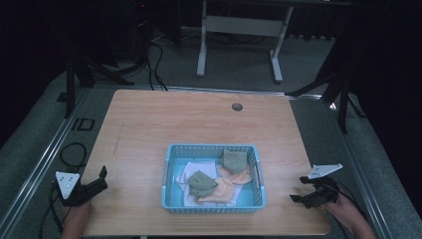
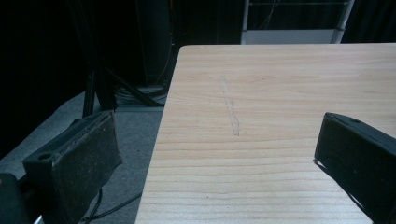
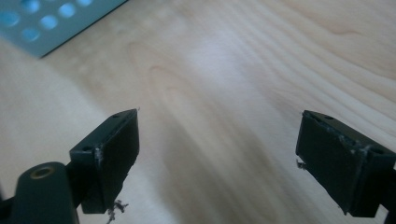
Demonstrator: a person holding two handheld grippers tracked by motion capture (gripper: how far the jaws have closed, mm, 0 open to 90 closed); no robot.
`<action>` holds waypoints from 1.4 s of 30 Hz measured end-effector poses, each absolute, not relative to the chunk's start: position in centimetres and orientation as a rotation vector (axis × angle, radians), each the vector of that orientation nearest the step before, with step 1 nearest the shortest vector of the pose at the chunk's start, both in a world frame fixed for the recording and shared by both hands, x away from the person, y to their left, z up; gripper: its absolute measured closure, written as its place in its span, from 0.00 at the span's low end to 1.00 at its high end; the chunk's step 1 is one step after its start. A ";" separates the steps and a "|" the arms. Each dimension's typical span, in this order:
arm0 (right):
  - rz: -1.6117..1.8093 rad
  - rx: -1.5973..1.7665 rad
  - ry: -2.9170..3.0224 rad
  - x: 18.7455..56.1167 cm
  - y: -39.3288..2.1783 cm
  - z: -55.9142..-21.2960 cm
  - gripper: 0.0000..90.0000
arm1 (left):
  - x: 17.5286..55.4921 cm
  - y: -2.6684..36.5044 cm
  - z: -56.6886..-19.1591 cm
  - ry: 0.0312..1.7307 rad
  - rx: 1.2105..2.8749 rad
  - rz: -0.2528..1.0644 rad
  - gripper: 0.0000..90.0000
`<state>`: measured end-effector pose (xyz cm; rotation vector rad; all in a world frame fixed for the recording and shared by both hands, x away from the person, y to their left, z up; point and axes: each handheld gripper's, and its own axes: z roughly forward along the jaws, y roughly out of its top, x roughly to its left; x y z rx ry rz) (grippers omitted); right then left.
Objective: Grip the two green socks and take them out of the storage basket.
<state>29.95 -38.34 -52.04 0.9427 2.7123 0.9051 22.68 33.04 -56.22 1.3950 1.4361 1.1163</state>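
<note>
A light blue plastic basket (image 1: 213,149) with perforated walls sits on the tabletop (image 1: 164,119) at about 6 o'clock from its centre, near the front edge. Inside lie several folded cloths: a white cloth (image 1: 190,173) spread on the bottom at the left, a green cloth (image 1: 201,183) bunched on it at about 7 o'clock within the basket, a second green cloth (image 1: 234,160) at about 1 o'clock against the far right wall, and peach cloths (image 1: 225,189) between and in front of them.

The left gripper (image 1: 99,180) rests at the tabletop's left edge, at 9 o'clock from the basket and well apart from it, jaws spread wide and empty. In the left gripper view one jaw hangs past the tabletop's edge over grey floor. The right gripper (image 1: 299,189) sits at 3 o'clock from the basket, near it, jaws parted with nothing between them. A corner of the basket shows at 11 o'clock in the right gripper view.

The tabletop is pale wood grain with a faint pencil-like scratch (image 2: 231,112) and a round grommet (image 1: 237,106) at 12 o'clock. Around it lie grey carpet (image 1: 239,59), black cables (image 1: 154,64), dark stands and a white table frame (image 1: 239,30).
</note>
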 end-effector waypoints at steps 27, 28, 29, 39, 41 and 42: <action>0.934 0.547 2.902 31.5 -29.4 -45.3 0.15 | 22.7 33.1 -56.2 1.436 1.395 1.105 0.01; 0.935 0.530 2.905 31.5 -29.0 -45.0 0.15 | 22.7 33.1 -56.2 1.437 1.395 1.104 0.01; 0.932 0.512 2.907 31.6 -28.6 -44.8 0.15 | 22.7 33.1 -56.2 1.436 1.395 1.104 0.01; 0.857 0.398 3.008 32.4 -24.2 -44.6 0.15 | 22.7 33.1 -56.2 1.436 1.396 1.103 0.01; 0.840 0.374 3.024 32.4 -23.2 -44.6 0.15 | 22.7 33.1 -56.2 1.436 1.395 1.103 0.01; 0.837 0.365 3.033 32.5 -22.7 -44.7 0.15 | 22.7 33.1 -56.2 1.436 1.395 1.103 0.01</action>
